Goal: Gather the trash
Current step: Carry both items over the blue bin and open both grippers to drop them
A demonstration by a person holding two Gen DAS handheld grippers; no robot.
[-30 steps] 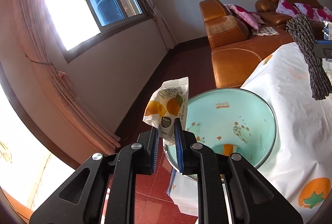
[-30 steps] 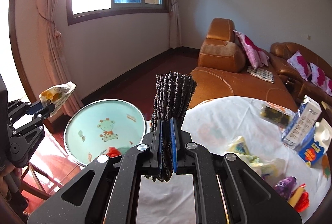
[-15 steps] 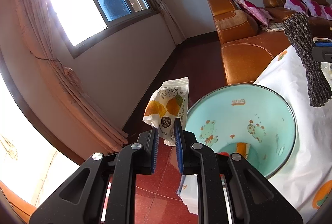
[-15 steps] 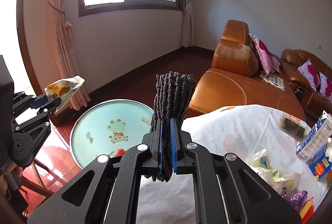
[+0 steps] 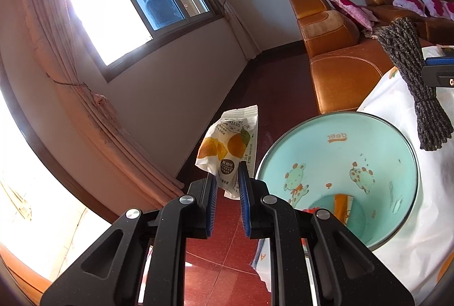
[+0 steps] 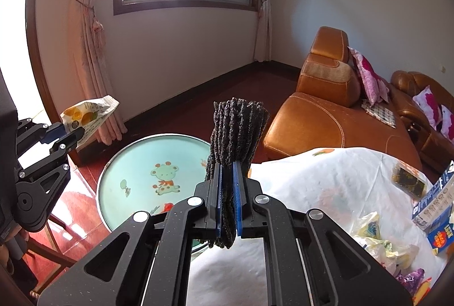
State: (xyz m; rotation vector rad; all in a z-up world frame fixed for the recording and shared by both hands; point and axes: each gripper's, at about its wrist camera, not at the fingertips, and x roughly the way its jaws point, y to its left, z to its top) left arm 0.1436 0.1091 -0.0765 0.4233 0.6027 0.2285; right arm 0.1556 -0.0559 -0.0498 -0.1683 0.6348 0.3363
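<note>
My left gripper (image 5: 227, 172) is shut on a white snack wrapper (image 5: 230, 147) printed with oranges, held in the air just left of a mint-green basin (image 5: 397, 186). The same wrapper (image 6: 88, 114) and left gripper (image 6: 66, 134) show at the left of the right wrist view, above and left of the basin (image 6: 133, 161). My right gripper (image 6: 227, 172) is shut on a dark grey knitted cloth (image 6: 238, 130) beside the basin's right rim, over the table edge. That cloth (image 5: 411, 70) hangs at the right edge of the left wrist view. Some orange and red trash lies in the basin's bottom.
A table under a white cloth (image 6: 326, 186) with orange prints carries several wrappers, a milk carton (image 6: 434, 201) and a dark packet (image 6: 408, 182). An orange leather sofa (image 6: 326, 113) with pink cushions stands behind. Window, curtains (image 6: 88, 30) and red tiled floor lie to the left.
The right gripper with the cloth has shifted left toward the basin, so the table items slid right in its view. The left gripper turned a little; the basin now shows larger and fuller.
</note>
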